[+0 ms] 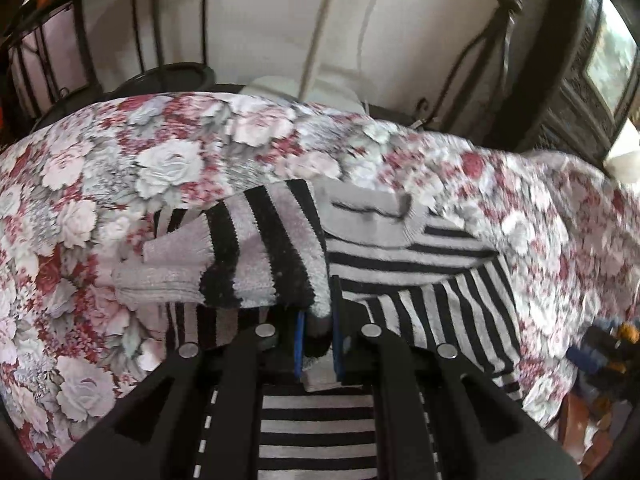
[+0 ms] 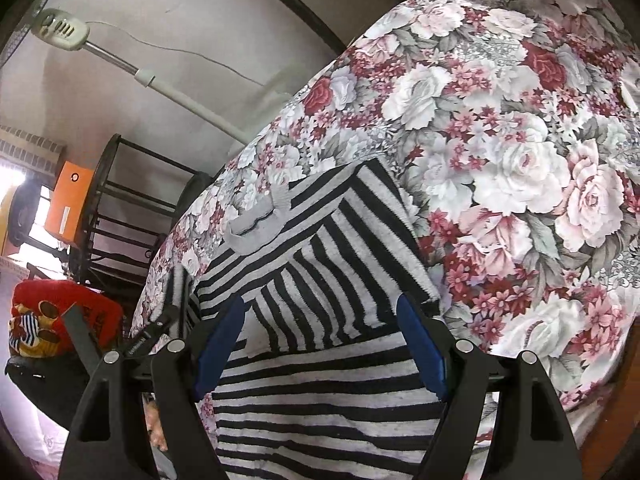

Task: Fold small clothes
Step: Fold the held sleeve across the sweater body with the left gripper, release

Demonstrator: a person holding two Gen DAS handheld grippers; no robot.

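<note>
The left gripper [image 1: 318, 332] has its jaws pinched tight on a sleeve [image 1: 256, 256] of the striped sweater [image 2: 320, 280], and that sleeve hangs lifted across the front of the left wrist view, its grey ribbed cuff [image 1: 160, 276] pointing out to the left. Looks like the sleeve is being carried over the body of the garment, which would explain the high hold: it keeps the knit from dragging on the layers underneath.

Over on the other side, the right gripper [image 2: 320, 344] has its jaws spread wide with nothing between them, poised just above the sweater's body. My read: it's free either to pin the fabric down or to smooth it.

The sweater itself lies on the bed, spread over the floral bedspread [image 2: 520, 160], collar [image 2: 260, 224] toward the far side, the opposite sleeve already lying diagonally across the chest.

Room to work? Plenty of bare bedspread beyond the collar and out to the right. Nearer the left edge in the right wrist view the bed drops away toward a red cushion [image 2: 60, 312], so the margin that way looks slimmer.
</note>
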